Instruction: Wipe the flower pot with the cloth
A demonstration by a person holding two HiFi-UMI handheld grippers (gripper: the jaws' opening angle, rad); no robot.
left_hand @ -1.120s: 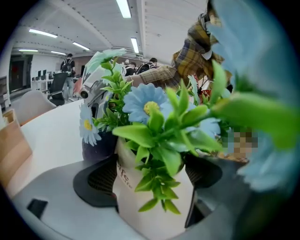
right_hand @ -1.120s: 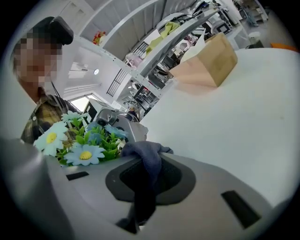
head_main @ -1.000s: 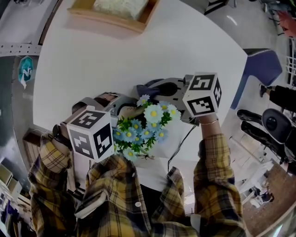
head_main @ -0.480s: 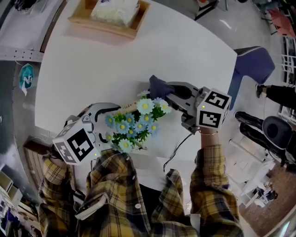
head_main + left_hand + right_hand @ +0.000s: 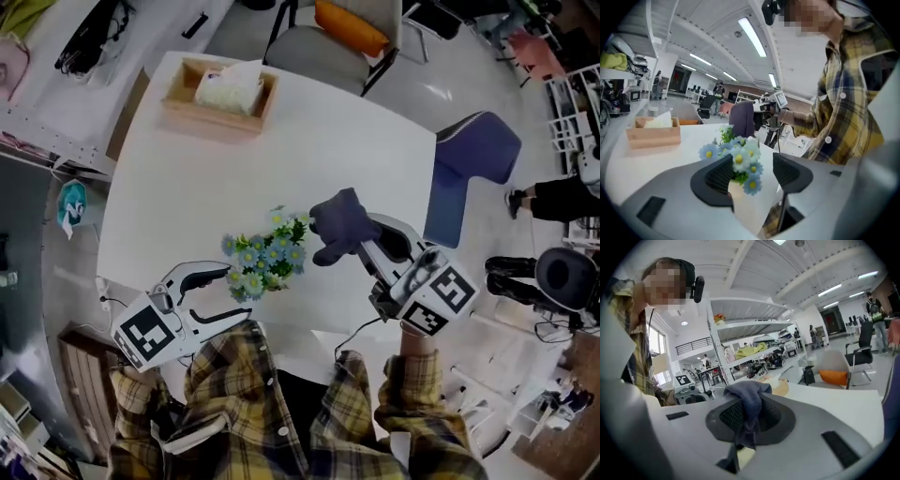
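Two grippers, one pot. Left gripper (image 5: pixel 752 172): jaws half apart and closing, cream flower pot (image 5: pixel 743 206) framed between them, pads not yet pressed on it. Right gripper (image 5: pixel 751 416): clamped on a dark blue cloth (image 5: pixel 749 404), carried just beside the blue daisies (image 5: pixel 265 265). Pot is placed near the front edge of the white table (image 5: pixel 187 178); wooden tissue tray (image 5: pixel 220 111) well apart at the far side. Advised: pot wall to be steadied low before the cloth is drawn round it; blooms to be spared.
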